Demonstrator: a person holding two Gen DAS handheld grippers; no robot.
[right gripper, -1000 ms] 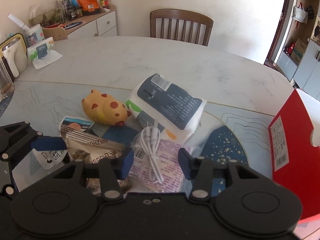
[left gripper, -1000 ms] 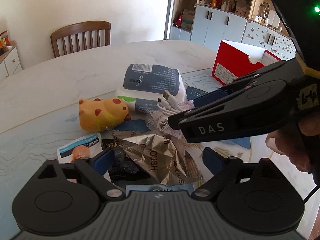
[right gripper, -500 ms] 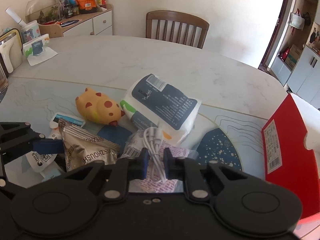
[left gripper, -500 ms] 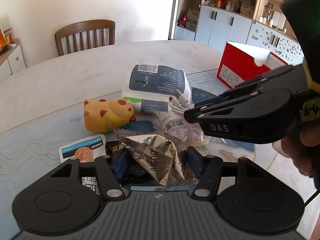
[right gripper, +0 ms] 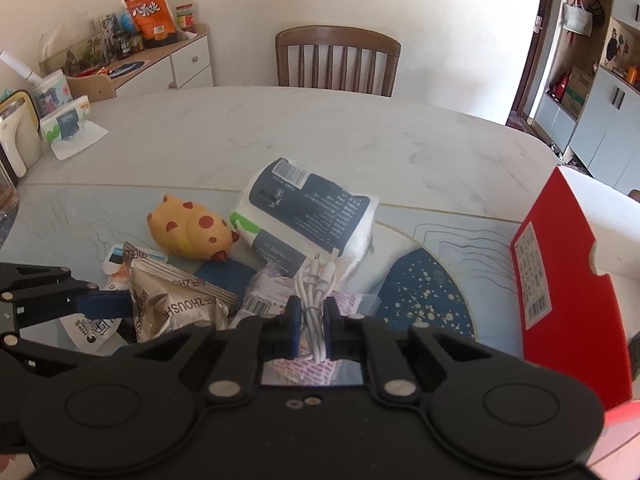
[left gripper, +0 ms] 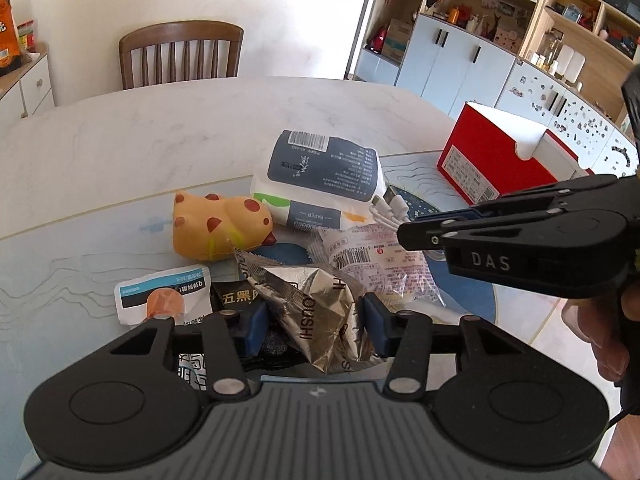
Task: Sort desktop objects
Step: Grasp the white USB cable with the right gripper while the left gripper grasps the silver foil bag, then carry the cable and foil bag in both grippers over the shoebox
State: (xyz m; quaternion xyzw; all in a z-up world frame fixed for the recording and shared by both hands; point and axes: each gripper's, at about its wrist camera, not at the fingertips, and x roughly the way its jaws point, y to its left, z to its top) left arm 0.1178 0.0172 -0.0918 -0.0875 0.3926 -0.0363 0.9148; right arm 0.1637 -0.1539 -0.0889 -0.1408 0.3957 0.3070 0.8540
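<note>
White cable (right gripper: pixel 314 300), one coil, long axis away from me, pinched by my right gripper (right gripper: pixel 312 322); left gripper (left gripper: pixel 316 328) closing on one foil packet (left gripper: pixel 316 308).

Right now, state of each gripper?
Left gripper: jaws closing on the silver snack bag, pads against its sides.
Right gripper: shut on the coiled white cable.

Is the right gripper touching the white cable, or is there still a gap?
Touching. In the right wrist view, the right gripper has its jaws shut on the coiled white cable: both blue pads press against the bundle with no gap visible.
</note>
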